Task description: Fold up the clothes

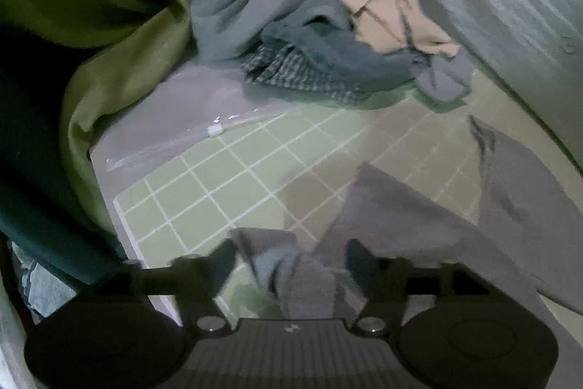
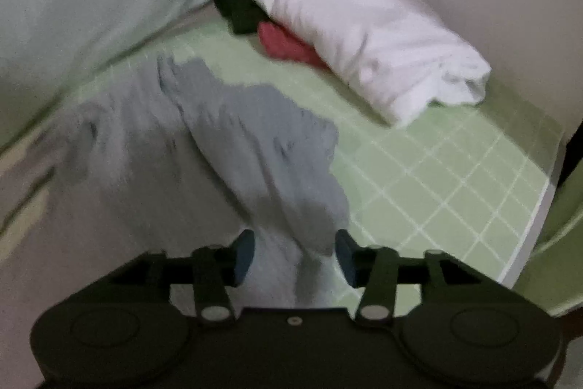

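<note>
1 grey garment [image 1: 419,228] | 1 pillow [image 2: 368,39] | left gripper [image 1: 291,261] wide | right gripper [image 2: 295,254] parted, cloth between

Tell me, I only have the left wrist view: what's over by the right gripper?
Observer: The right gripper is open, with the grey garment between its fingers.
Operator: Anything beyond it?
Observer: A white pillow lies on the green checked sheet.
Operator: Other clothes there?
Observer: A red item sits against the pillow, with something dark behind it.
</note>
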`<state>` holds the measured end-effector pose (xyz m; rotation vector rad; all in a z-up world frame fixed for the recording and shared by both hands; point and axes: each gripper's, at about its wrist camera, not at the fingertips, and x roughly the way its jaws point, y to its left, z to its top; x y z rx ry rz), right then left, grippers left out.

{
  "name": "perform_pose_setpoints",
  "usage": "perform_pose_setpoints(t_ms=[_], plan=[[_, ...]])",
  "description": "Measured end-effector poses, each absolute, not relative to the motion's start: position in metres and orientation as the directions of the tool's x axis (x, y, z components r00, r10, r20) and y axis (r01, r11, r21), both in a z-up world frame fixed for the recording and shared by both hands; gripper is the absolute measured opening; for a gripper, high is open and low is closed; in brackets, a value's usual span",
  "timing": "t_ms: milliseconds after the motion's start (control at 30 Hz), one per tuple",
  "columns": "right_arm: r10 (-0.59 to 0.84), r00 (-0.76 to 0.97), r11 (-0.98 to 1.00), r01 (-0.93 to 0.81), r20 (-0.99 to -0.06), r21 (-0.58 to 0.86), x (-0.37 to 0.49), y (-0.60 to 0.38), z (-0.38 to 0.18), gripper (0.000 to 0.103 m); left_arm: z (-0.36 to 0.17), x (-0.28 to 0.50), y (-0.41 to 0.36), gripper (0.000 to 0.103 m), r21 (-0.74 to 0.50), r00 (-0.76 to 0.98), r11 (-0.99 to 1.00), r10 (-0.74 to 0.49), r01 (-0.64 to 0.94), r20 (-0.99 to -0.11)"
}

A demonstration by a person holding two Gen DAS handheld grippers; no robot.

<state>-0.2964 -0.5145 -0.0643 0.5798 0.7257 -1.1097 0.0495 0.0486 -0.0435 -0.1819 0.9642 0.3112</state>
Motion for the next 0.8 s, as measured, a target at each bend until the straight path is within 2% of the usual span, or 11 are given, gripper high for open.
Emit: perform_pose_setpoints(t_ms=[133, 267, 333, 467, 533, 567, 600, 667, 800], plan=[[-0.616, 0.301, 0.311, 0.942, -0.728, 0.126, -0.309, -0.530, -0.059, 0.067, -0.033, 0.040, 0.024, 0.089, -0.011, 0.561, 0.959, 0.156, -0.282, -0.813], [-0.581, 0.336, 0.266, 0.939, -0.741, 0.217, -0.317, -0.568, -0.070, 0.069, -0.022, 0.025, -0.013, 0.090, -0.023, 0.569, 0.965, 0.136, -0.263, -0.811], [-0.548, 0.371, 0.265, 0.927, -0.750, 0.265, -0.316, -0.589, -0.078, 0.072, -0.016, 0.012, -0.033, 0.094, -0.063, 0.578, 0.963, 0.106, -0.264, -0.809], [-0.490, 0.385, 0.318, 0.914, -0.782, 0.251, -0.302, -0.617, -0.092, 0.072, -0.012, -0.016, -0.077, 0.096, -0.096, 0.582, 0.966, 0.065, -0.241, -0.810], [-0.462, 0.389, 0.352, 0.905, -0.798, 0.237, -0.295, -0.625, -0.099, 0.051, -0.014, -0.029, -0.098, 0.096, -0.079, 0.577, 0.972, 0.066, -0.222, -0.814], [-0.457, 0.388, 0.373, 0.901, -0.801, 0.224, -0.294, -0.626, -0.101, 0.028, -0.015, -0.035, -0.109, 0.096, -0.068, 0.575, 0.975, 0.067, -0.210, -0.815], [-0.471, 0.374, 0.395, 0.899, -0.799, 0.188, -0.296, -0.625, -0.099, 0.017, -0.017, -0.041, -0.118, 0.096, -0.059, 0.573, 0.978, 0.068, -0.200, -0.817], [-0.501, 0.346, 0.435, 0.893, -0.793, 0.115, -0.300, -0.623, -0.097, 0.012, -0.022, -0.053, -0.133, 0.096, -0.040, 0.562, 0.981, 0.074, -0.189, -0.824], [-0.539, 0.272, 0.438, 0.899, -0.798, 0.011, -0.322, -0.625, -0.095, 0.012, -0.033, -0.068, -0.148, 0.096, -0.037, 0.521, 0.976, 0.082, -0.215, -0.849]])
